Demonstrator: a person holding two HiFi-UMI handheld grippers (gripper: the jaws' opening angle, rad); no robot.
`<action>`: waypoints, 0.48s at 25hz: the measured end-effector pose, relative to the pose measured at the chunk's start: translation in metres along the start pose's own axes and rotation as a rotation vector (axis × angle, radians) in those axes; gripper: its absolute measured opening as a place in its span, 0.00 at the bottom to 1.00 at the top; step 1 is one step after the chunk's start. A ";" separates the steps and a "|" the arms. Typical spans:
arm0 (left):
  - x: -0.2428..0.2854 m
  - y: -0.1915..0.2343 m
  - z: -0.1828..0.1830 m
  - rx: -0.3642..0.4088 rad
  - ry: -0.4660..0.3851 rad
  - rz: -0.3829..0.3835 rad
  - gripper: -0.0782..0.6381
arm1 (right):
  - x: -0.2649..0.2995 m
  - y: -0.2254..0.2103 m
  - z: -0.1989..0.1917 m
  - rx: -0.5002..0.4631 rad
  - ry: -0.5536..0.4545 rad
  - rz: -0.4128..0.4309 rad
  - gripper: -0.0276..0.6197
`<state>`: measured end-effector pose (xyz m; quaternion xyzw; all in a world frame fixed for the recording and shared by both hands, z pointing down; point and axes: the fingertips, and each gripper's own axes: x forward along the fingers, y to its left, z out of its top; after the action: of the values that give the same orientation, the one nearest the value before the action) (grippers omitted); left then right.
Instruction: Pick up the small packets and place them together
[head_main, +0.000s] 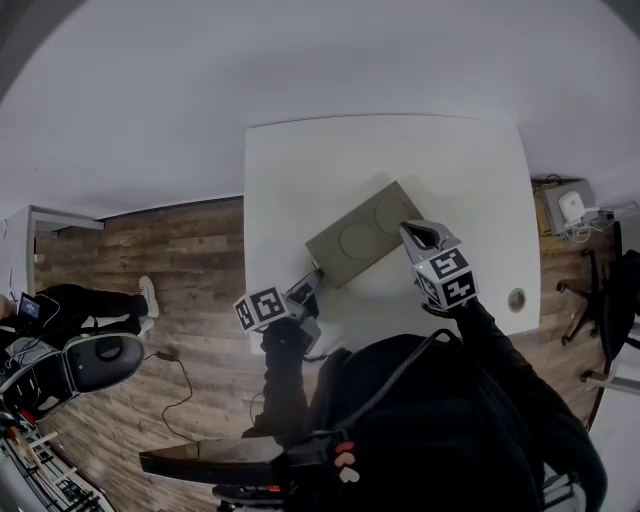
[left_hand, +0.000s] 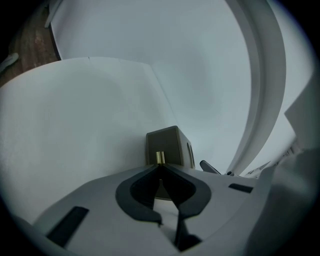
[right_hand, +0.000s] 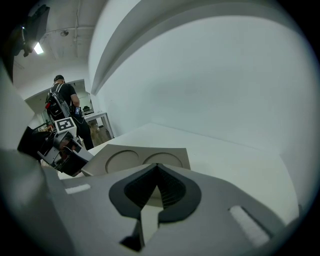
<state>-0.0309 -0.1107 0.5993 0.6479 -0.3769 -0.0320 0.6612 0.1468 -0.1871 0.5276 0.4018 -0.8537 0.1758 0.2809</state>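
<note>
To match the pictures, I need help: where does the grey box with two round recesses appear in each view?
Head view: grey box at centre, lying diagonally.
Left gripper view: low centre, seen end-on.
Right gripper view: lower left of centre.
Shared landmark: white table under it.

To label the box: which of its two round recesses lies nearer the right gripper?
The upper-right recess in the head view, beside the right gripper; the other recess lies toward the left gripper.

Left gripper (left_hand: 160, 166) fingers (left_hand: 140, 190) together; grey box (left_hand: 172, 142) beyond
</note>
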 end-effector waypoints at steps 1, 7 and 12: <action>0.000 0.000 0.000 0.001 0.000 0.001 0.14 | 0.000 0.000 0.000 -0.001 0.000 -0.002 0.03; -0.004 0.002 -0.001 -0.008 -0.016 0.000 0.14 | -0.002 0.000 -0.001 -0.008 0.000 -0.009 0.03; -0.011 0.006 -0.002 -0.012 -0.024 0.007 0.14 | -0.001 0.002 -0.003 -0.010 -0.001 -0.005 0.03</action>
<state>-0.0399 -0.1022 0.6000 0.6420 -0.3870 -0.0397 0.6607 0.1466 -0.1833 0.5286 0.4027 -0.8536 0.1705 0.2832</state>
